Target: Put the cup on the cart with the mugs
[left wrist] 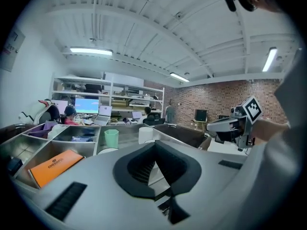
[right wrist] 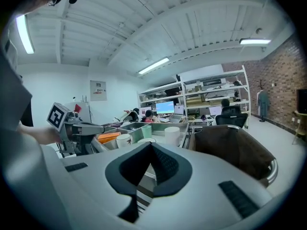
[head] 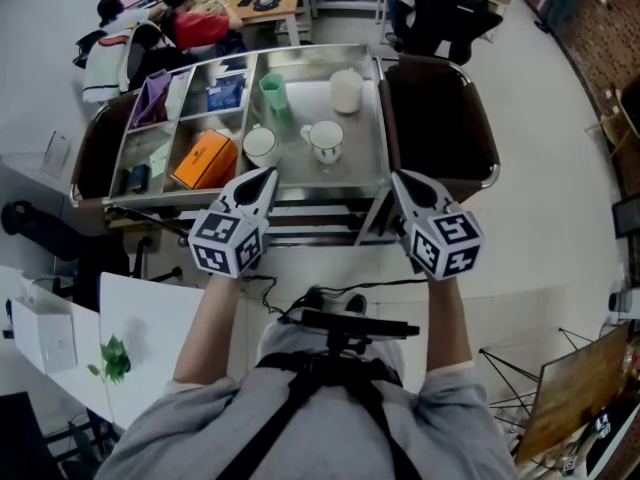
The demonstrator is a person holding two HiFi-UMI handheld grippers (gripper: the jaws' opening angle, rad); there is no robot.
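Steel cart holds green cup, white mugs and orange box.

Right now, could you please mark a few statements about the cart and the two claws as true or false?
The left claw and right claw are both shut and empty. True.
The green cup lies on the floor. False: it stands upright on the cart.
An orange box lies in a left compartment. True.
The cart holds no mugs. False: a white mug and a second mug stand near its front.
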